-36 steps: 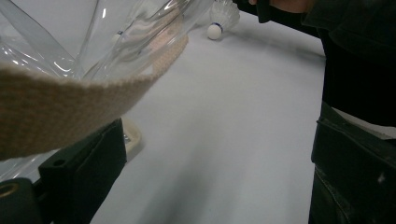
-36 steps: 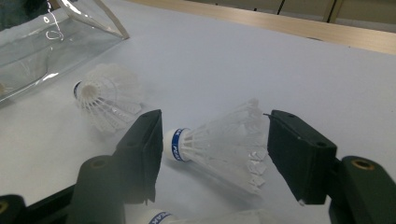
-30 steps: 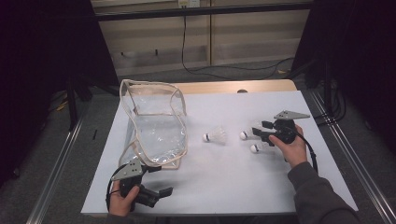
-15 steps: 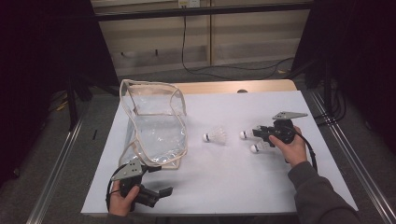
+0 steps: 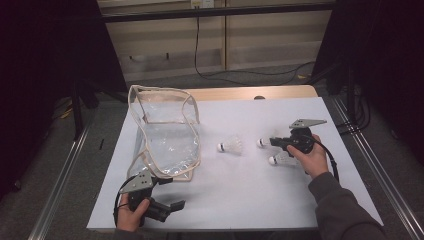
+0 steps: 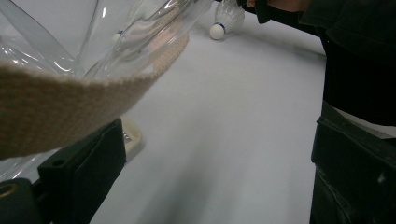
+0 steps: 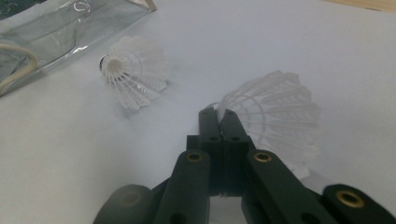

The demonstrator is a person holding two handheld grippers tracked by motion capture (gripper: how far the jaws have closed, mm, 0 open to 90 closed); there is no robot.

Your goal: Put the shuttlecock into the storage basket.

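My left claw (image 5: 172, 205) sits at six o'clock, jaws spread, beside the clear plastic bag with beige trim (image 5: 167, 135). My right claw (image 5: 274, 142), at three o'clock, has just closed, pinching a white feathered shuttlecock (image 7: 273, 109) on the white bench (image 5: 240, 195); two more lie nearby.

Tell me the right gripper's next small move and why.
Probably lift. The right gripper has just been closing; its jaws now pinch a shuttlecock near its cork end, and the clear bag waits across the table.
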